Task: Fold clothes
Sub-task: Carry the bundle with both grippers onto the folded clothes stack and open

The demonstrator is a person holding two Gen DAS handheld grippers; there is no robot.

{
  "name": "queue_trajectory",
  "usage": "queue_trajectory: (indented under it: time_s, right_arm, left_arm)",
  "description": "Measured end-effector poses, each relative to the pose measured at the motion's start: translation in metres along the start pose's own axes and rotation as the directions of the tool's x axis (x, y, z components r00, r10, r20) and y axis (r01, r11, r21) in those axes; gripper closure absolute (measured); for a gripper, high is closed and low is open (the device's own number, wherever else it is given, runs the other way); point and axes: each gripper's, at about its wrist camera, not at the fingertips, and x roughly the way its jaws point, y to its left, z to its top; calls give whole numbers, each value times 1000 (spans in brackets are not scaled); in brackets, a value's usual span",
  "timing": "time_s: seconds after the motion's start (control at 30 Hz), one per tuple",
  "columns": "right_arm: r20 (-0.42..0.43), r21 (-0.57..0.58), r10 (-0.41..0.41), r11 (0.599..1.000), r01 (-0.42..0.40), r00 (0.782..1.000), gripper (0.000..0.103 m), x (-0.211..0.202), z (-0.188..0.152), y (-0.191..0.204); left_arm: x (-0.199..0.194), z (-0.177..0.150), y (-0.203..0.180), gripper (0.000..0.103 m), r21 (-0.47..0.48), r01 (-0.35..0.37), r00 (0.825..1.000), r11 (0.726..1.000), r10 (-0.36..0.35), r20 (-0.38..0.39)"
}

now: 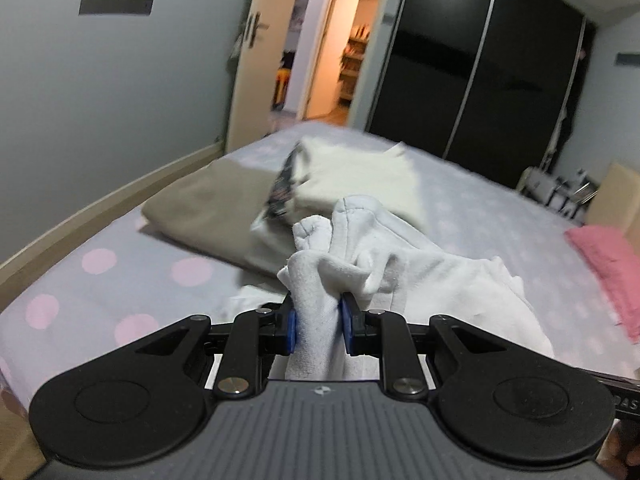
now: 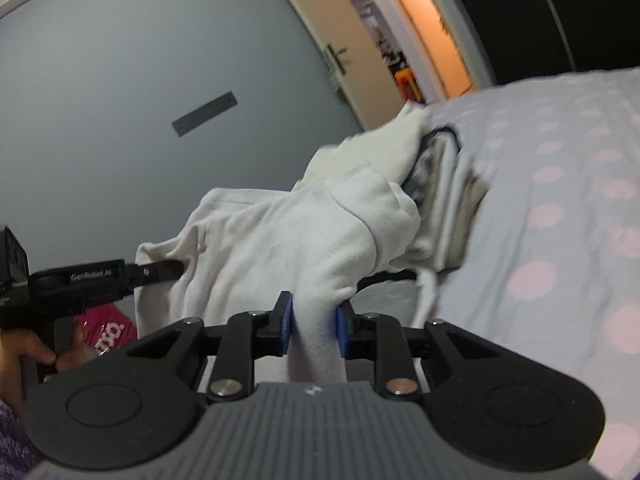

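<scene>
My left gripper (image 1: 317, 326) is shut on a bunched fold of a white garment (image 1: 400, 264), which hangs above the bed. My right gripper (image 2: 313, 326) is shut on another part of the same white garment (image 2: 288, 240), stretched between the two grippers. The left gripper also shows at the left of the right wrist view (image 2: 120, 276), its fingers hidden in the cloth. A pile of folded clothes, beige (image 1: 200, 204) and cream (image 1: 352, 172) with a dark printed item between them, lies on the bed behind.
The bed has a lilac sheet with pink dots (image 1: 100, 280). A pink cloth (image 1: 608, 264) lies at its right edge. A dark sliding wardrobe (image 1: 480, 72) and an open door (image 1: 332, 48) stand beyond. A pink garment (image 2: 108, 328) lies low left.
</scene>
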Motion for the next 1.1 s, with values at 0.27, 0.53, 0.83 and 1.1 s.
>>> queue_trajectory:
  time_s: [0.27, 0.53, 0.83, 1.1]
  right_arm:
    - [-132, 3, -40, 999, 41, 990, 79, 102, -4, -34]
    - [-257, 131, 7, 991, 27, 966, 74, 148, 0, -86]
    - [-227, 621, 165, 784, 12, 960, 36, 164, 11, -166]
    - [-220, 773, 256, 634, 8, 941, 62, 192, 11, -184]
  left_arm:
    - [124, -6, 25, 84, -8, -72, 984, 997, 69, -164]
    - [155, -19, 40, 83, -19, -111, 964, 994, 103, -245]
    - [156, -18, 42, 82, -33, -115, 962, 993, 103, -253]
    - [155, -17, 37, 82, 0, -127, 961, 992, 123, -247]
